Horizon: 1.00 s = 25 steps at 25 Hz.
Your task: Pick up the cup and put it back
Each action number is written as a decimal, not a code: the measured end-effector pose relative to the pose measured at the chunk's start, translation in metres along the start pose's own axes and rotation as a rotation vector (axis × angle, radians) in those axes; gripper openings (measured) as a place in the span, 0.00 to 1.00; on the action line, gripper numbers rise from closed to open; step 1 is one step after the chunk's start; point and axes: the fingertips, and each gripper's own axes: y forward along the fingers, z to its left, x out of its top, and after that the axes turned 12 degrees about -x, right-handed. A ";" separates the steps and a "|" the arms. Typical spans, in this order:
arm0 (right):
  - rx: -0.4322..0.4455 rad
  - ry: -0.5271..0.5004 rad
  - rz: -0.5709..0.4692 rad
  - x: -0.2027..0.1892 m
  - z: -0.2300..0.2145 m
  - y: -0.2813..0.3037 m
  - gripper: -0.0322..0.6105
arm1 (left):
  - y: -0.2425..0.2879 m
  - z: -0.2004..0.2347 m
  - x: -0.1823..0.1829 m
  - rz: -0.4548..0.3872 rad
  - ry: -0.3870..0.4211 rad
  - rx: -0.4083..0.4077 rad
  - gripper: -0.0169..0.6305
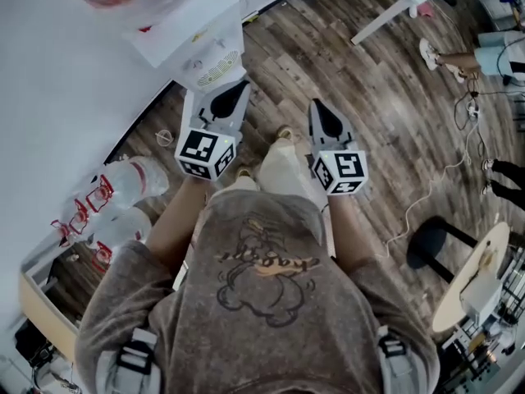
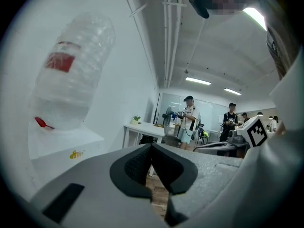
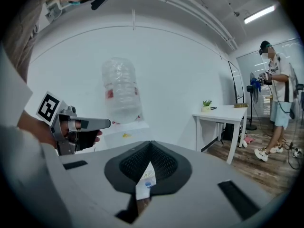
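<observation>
While both hands point forward over the wood floor (image 1: pixel 369 97), the left gripper (image 2: pixel 152 146) and the right gripper (image 3: pixel 150 144) are each clenched, tips meeting, nothing gripped. No view shows the cup plainly, so where it is and how it looks cannot be told. Only the right gripper view shows a small white patch with a blue spot (image 3: pixel 145 180) through the slit below its tips; what it is cannot be told. An upturned clear bottle (image 2: pixel 71 75) with a red label stands ahead-left of the left gripper. Only the head view shows spare bottles (image 1: pixel 123 179) lying to its left.
</observation>
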 end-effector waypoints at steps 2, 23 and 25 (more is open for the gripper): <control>0.007 0.005 0.000 -0.012 -0.010 0.015 0.05 | 0.014 0.010 -0.014 0.000 -0.004 0.000 0.03; 0.106 -0.017 -0.034 -0.202 -0.064 0.203 0.05 | 0.130 0.129 -0.229 -0.004 0.006 -0.032 0.03; 0.110 -0.020 -0.029 -0.229 -0.071 0.222 0.05 | 0.139 0.141 -0.256 -0.007 0.004 -0.032 0.03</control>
